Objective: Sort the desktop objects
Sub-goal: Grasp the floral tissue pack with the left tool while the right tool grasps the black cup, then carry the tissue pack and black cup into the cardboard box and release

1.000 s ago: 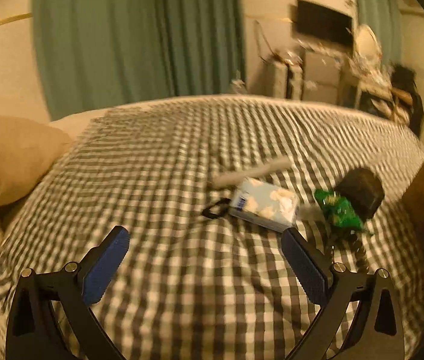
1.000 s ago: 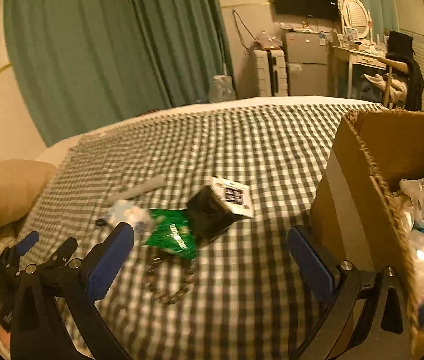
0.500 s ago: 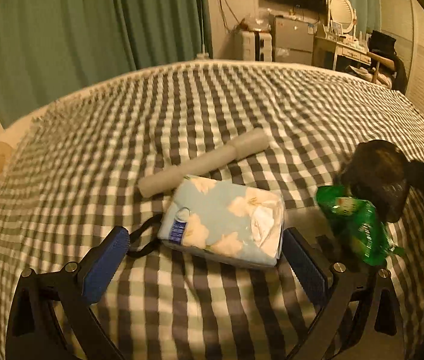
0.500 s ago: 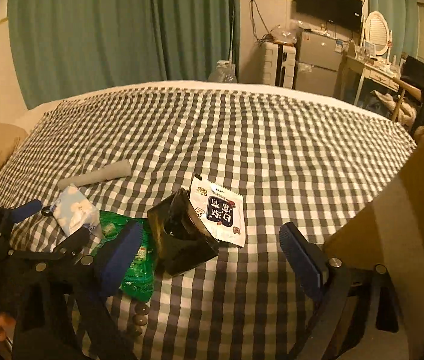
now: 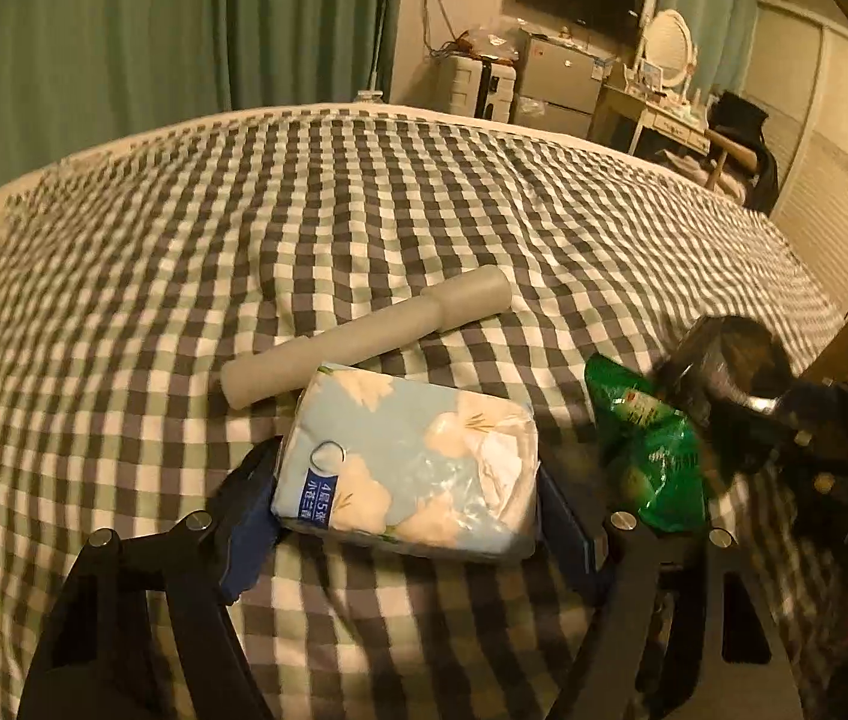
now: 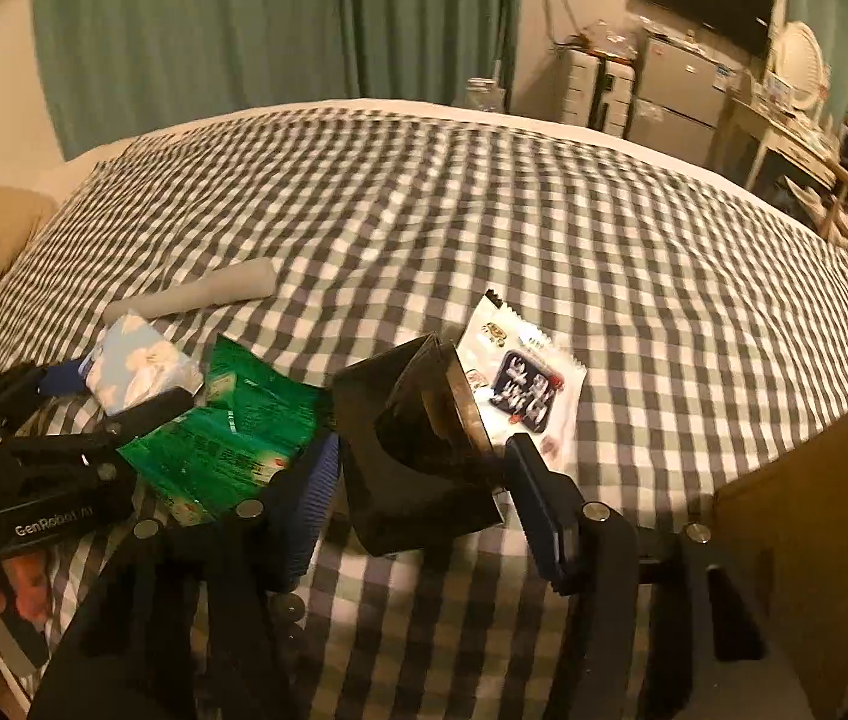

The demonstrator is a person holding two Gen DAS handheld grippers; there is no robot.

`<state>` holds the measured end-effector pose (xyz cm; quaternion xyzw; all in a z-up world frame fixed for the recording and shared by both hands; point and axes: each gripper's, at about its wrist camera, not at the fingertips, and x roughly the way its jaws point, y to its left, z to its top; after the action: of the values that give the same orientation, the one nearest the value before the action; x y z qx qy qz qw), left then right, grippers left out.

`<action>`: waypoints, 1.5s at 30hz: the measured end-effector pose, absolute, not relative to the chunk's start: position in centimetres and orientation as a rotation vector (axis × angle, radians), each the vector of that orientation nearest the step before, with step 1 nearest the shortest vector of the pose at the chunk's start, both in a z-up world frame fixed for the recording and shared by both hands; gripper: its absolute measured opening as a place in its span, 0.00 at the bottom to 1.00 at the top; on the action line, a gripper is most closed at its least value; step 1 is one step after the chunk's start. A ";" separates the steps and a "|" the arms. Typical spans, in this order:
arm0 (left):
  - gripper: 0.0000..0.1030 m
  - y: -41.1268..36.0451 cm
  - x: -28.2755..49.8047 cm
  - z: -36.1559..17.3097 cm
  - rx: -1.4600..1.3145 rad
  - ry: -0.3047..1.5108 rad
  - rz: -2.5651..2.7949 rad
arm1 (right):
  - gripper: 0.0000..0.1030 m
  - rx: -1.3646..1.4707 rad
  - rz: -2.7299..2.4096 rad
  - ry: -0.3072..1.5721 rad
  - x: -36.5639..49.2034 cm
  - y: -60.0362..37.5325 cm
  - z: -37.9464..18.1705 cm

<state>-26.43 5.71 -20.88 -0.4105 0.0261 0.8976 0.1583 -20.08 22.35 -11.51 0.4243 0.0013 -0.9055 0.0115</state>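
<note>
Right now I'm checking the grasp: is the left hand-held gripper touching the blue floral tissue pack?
Touching. The left wrist view shows the left hand-held gripper with both blue pads pressed against the sides of the blue floral tissue pack, no gap visible.

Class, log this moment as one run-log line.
left gripper: around tissue pack, contact unclear | right gripper: around black box, contact unclear | both on bed

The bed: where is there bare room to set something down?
Bare cover beyond the roller, up to the curtain, and right of the sachet. Crowded in front: tissue pack, green bag, black box lie close together.
</note>
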 end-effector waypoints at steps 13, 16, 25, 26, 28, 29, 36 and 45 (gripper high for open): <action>0.76 1.1 -20.2 -16.0 -1.048 -0.066 2.632 | 0.45 1.223 -2.800 -0.176 -14.4 22.3 -7.1; 0.76 0.4 -18.3 -15.6 -1.063 -0.060 2.648 | 0.45 1.174 -2.792 -0.216 -12.8 22.1 -5.8; 0.76 0.4 -12.9 -11.8 -0.954 -0.029 2.664 | 0.45 1.069 -2.776 -0.261 -8.1 21.1 -2.1; 0.76 0.0 -12.5 -11.4 -0.950 -0.048 2.667 | 0.45 1.041 -2.770 -0.287 -7.2 21.5 -1.3; 0.76 -1.4 -11.5 -10.5 -0.952 -0.120 2.666 | 0.45 0.978 -2.783 -0.343 -5.7 22.2 0.0; 0.76 -1.7 -11.2 -10.1 -0.955 -0.144 2.665 | 0.45 0.953 -2.788 -0.376 -5.0 22.7 0.7; 0.76 1.3 -10.2 -4.4 -0.891 -0.164 2.621 | 0.45 0.836 -2.891 -0.469 -2.8 28.2 6.1; 0.76 14.2 -11.8 0.4 -0.881 -0.218 2.325 | 0.46 0.891 -3.030 -0.520 -1.5 39.6 9.6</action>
<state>-11.85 14.20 0.40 -0.3346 -0.0829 0.8835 0.3172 -1.48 39.61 9.62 0.2784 -0.1625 -0.9462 -0.0297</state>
